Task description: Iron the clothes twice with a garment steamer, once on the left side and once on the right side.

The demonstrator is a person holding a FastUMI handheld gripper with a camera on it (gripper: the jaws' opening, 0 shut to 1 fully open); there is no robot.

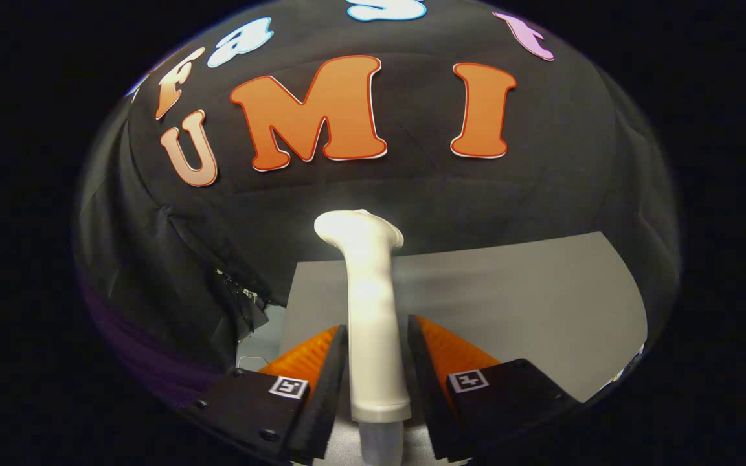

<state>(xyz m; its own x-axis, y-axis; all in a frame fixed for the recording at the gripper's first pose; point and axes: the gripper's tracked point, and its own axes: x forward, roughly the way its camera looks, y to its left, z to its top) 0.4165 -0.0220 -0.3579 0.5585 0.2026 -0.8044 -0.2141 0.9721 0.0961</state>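
**Steamer in the grip, garment not yet met**

The gripper (377, 362) has its two fingers closed against the sides of the white steamer (373, 310), clamped on its handle. The handle stands upright between the fingers and its bent head rises beyond their tips. Past the head lies a grey table (528, 304) against the black cloth wall.

To do this step well, I judge the hold should stay firm and level, with the head turned squarely to the cloth before any stroke begins.

White garment steamer (370, 304) upright between fingers (331, 382), head bent away.
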